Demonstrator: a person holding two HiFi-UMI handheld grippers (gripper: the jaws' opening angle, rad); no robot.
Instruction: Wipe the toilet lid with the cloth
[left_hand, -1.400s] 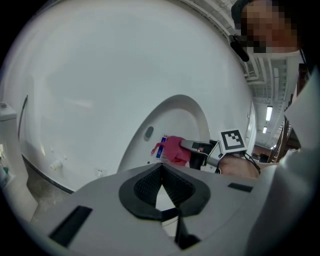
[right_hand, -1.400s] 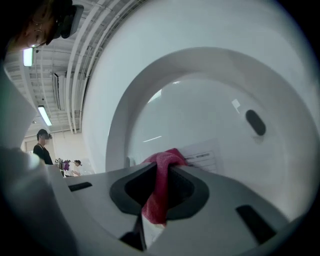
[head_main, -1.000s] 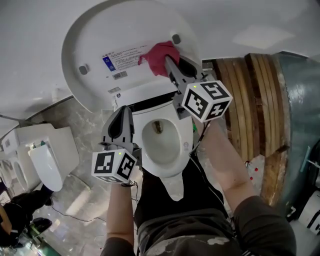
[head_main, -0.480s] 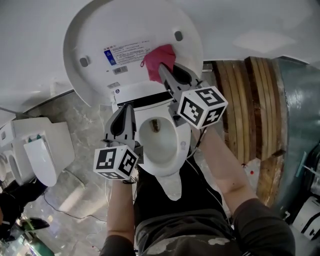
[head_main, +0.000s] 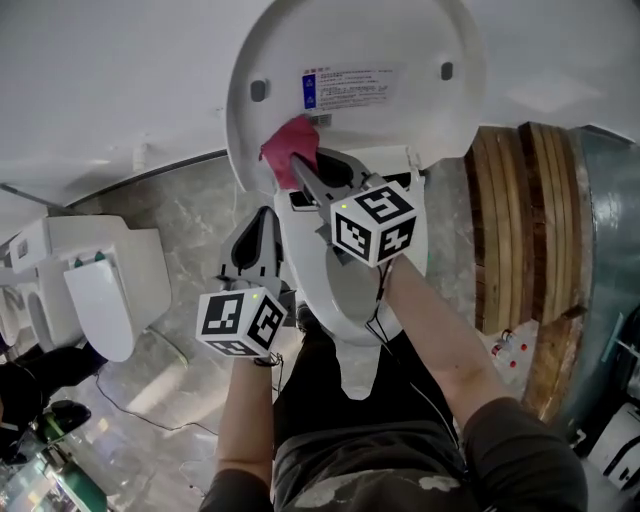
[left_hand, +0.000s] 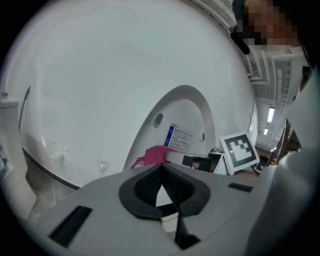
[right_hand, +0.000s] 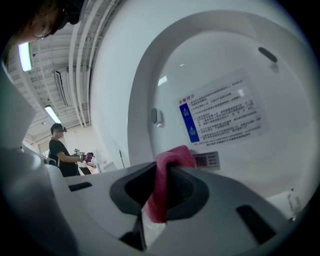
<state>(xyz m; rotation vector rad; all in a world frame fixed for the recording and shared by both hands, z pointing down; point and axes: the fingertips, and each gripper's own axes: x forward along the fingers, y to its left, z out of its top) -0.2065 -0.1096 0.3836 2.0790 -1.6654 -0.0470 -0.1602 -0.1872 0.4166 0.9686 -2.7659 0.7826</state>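
Right gripper (head_main: 297, 166) pinches the crumpled pink cloth (head_main: 287, 148) at the lower left edge of the raised white oval plastic toilet lid (head_main: 400, 130), while the left gripper (head_main: 262, 216) hovers alongside, jaws clenched on nothing.

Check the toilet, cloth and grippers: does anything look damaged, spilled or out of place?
Nothing stands out. The lid stands raised and whole; the right gripper pinches the pink cloth; the left gripper is shut and empty.
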